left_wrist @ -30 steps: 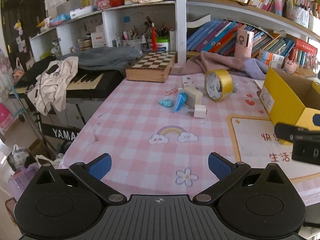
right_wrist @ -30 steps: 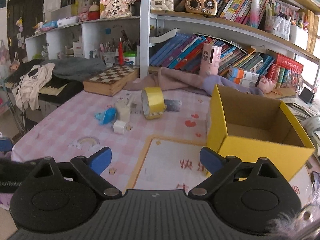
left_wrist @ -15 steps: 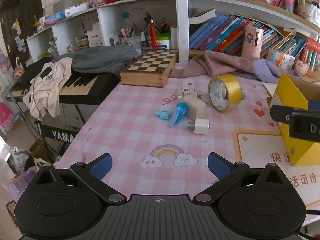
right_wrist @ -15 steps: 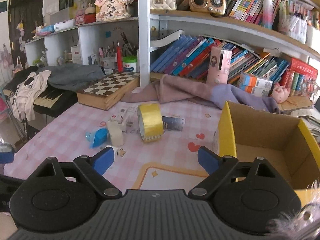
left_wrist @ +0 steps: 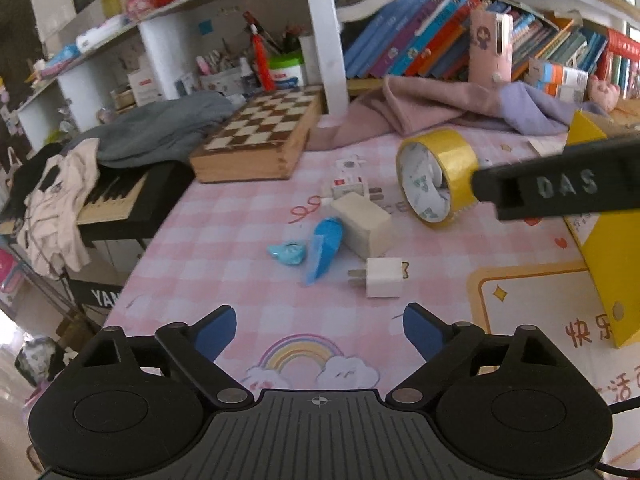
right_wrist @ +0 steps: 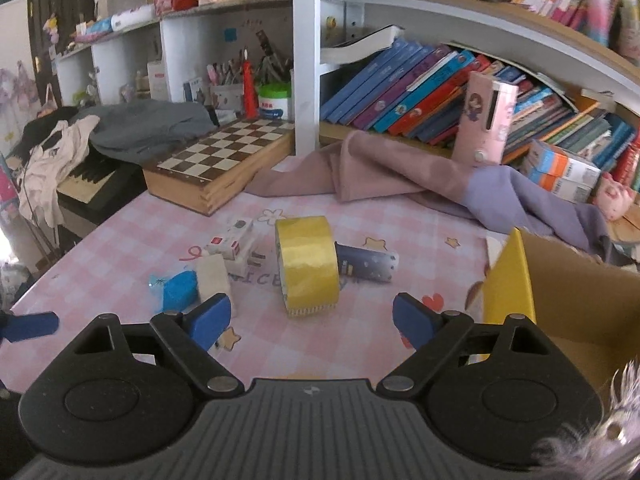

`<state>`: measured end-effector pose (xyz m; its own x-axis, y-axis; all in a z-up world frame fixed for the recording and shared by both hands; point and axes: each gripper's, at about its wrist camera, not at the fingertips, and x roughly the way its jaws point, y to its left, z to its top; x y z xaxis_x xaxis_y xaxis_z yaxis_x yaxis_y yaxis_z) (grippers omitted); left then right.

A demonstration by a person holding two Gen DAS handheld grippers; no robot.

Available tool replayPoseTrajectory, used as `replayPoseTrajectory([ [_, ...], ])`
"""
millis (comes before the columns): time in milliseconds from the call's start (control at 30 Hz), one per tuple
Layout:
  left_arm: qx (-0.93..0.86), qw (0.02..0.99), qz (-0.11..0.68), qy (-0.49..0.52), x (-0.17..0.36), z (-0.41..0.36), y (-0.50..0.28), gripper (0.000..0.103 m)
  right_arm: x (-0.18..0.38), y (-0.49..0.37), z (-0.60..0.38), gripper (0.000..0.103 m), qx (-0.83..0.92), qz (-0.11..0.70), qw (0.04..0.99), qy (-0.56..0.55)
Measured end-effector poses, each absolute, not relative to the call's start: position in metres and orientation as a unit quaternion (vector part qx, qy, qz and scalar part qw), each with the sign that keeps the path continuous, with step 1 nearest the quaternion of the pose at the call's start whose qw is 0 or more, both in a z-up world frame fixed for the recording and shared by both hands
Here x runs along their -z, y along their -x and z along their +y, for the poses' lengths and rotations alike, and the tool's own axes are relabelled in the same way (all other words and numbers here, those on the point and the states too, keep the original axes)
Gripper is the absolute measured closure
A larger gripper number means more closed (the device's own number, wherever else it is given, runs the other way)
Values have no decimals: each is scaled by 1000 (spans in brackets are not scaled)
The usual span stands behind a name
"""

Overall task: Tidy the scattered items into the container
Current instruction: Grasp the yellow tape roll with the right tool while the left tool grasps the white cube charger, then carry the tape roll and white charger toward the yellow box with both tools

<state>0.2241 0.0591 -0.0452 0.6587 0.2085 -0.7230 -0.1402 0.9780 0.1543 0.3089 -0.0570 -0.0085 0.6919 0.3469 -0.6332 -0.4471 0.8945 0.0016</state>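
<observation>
1. Left wrist view: the left gripper [left_wrist: 319, 326] is seen empty, jaws closing with nothing between them. A white charger [left_wrist: 383, 277], judged light and rigid, lies just ahead, best pinched across its flat sides. The yellow box [left_wrist: 600, 236] is partly masked by the right gripper's finger.

2. Right wrist view: the right gripper [right_wrist: 311, 322] is likewise empty, jaws wide but narrowing. The yellow tape roll [right_wrist: 308, 266] stands on edge, stiff and likely to roll; a hold across its width is advised. The box floor is cut off.

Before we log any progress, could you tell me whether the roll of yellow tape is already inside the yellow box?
No, the roll of yellow tape stands on edge on the pink tablecloth, left of the yellow box.
</observation>
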Motion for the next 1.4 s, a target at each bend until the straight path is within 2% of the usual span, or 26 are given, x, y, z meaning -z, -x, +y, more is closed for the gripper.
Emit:
replayPoseTrajectory([
  [233, -76, 906, 415, -24, 68, 53, -259, 26, 20, -348, -43, 14, -228, 346, 906, 92],
  [500, -71, 902, 425, -6, 87, 44, -285, 28, 34, -378, -33, 14, -242, 359, 894, 116],
  [767, -78, 897, 434, 21, 94, 47, -300, 40, 44, -395, -26, 19, -256, 371, 884, 128],
  [833, -77, 897, 434, 25, 94, 48, -302, 47, 46, -397, -26, 25, -259, 372, 882, 131],
  [900, -75, 898, 433, 25, 93, 47, -301, 58, 47, -400, -26, 39, -259, 376, 880, 133],
  [1000, -75, 896, 437, 29, 91, 48, -302, 60, 48, -402, -26, 64, -263, 382, 876, 129],
  [1400, -57, 905, 419, 43, 66, 51, -286, 60, 30, -390, -37, 65, -259, 366, 886, 115],
])
